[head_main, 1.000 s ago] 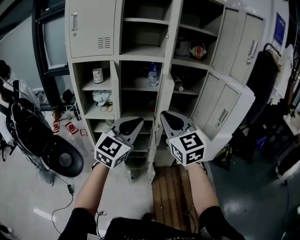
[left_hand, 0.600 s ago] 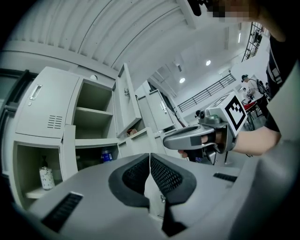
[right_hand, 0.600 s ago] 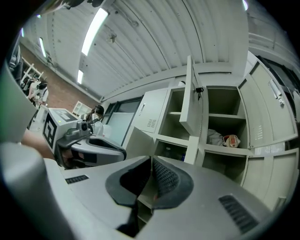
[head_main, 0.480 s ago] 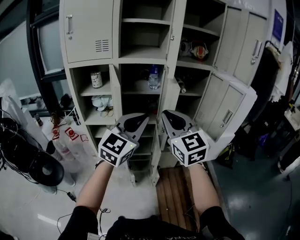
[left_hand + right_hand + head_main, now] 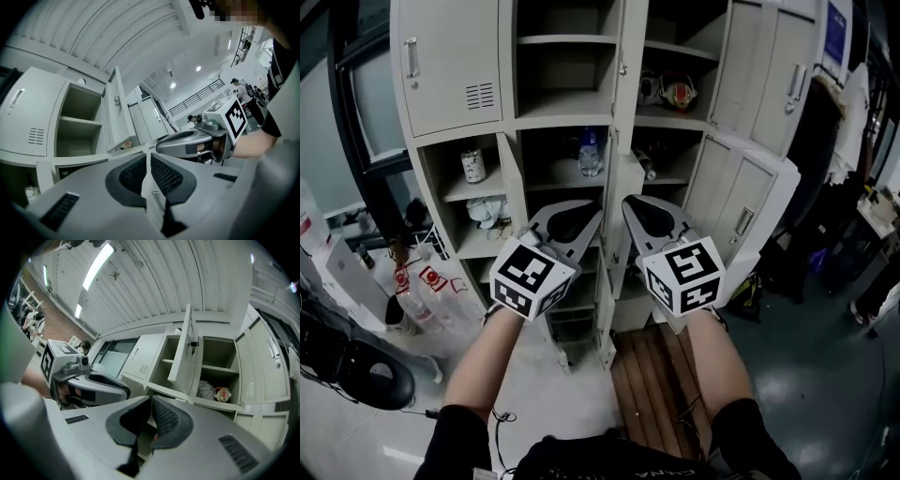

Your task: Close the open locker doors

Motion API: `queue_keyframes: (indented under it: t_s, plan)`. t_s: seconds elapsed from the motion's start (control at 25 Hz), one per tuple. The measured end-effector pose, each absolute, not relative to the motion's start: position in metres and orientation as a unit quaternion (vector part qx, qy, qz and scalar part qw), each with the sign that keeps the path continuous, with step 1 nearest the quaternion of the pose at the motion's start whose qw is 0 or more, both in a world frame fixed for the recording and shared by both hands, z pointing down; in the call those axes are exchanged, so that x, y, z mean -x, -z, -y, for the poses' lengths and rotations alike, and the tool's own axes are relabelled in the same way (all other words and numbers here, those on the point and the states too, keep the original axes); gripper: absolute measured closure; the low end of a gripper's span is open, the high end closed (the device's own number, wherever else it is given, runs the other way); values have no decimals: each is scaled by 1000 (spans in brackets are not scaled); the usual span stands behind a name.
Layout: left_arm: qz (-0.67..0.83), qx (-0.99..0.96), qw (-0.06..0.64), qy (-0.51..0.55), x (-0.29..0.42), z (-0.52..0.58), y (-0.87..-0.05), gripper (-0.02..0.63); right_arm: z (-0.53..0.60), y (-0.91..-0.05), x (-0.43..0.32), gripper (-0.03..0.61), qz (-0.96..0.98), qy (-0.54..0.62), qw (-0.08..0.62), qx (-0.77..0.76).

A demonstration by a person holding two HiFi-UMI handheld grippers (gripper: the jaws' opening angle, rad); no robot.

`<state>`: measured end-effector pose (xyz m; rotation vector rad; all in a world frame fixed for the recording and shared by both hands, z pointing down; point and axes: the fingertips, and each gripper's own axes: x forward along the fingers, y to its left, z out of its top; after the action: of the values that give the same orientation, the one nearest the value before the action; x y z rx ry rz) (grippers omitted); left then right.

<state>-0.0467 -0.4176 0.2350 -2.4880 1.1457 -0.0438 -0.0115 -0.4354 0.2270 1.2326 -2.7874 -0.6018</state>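
The beige lockers (image 5: 450,66) stand in front of me with several doors open. One upper door (image 5: 624,75) shows edge-on between the middle and right columns, and two wide doors (image 5: 748,211) swing out at the right. My left gripper (image 5: 592,214) and right gripper (image 5: 630,202) are held side by side at mid height before the middle column, touching no door. Both are shut with nothing between the pads. The left gripper view shows shut pads (image 5: 148,155) below an open door (image 5: 115,112). In the right gripper view the same open door (image 5: 183,350) hangs above shut pads (image 5: 151,400).
Shelves hold a water bottle (image 5: 588,153), a jar (image 5: 472,165), cloth (image 5: 487,211) and a red and white item (image 5: 677,94). A wooden pallet (image 5: 652,375) lies at my feet. Bottles (image 5: 408,300) and a black chair base (image 5: 356,370) are at the left, dark clothing (image 5: 811,141) at the right.
The view has swung so the lockers sit further left and nearer. Both grippers rose slightly and stayed shut, side by side.
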Motion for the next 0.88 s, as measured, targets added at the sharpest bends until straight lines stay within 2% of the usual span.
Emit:
queue_keyframes:
  t_s: [0.16, 0.2, 0.24, 0.28, 0.48, 0.88]
  plan:
    - [-411, 884, 220, 22, 36, 425, -209, 589, 442, -195, -3, 546, 894, 198, 4, -403]
    - [-412, 884, 221, 23, 35, 428, -203, 573, 445, -188, -6, 546, 894, 197, 0, -403]
    - [-413, 884, 219, 23, 33, 431, -196, 517, 446, -180, -9, 545, 894, 195, -4, -403]
    - [-414, 884, 217, 21, 31, 434, -189, 491, 448, -173, -12, 546, 896, 192, -8, -401]
    - [-456, 861, 225, 4, 28, 454, -154, 460, 457, -137, -14, 545, 900, 189, -18, -393]
    - [-496, 841, 215, 19, 17, 487, -139, 456, 476, -114, -10, 545, 914, 174, -27, -366]
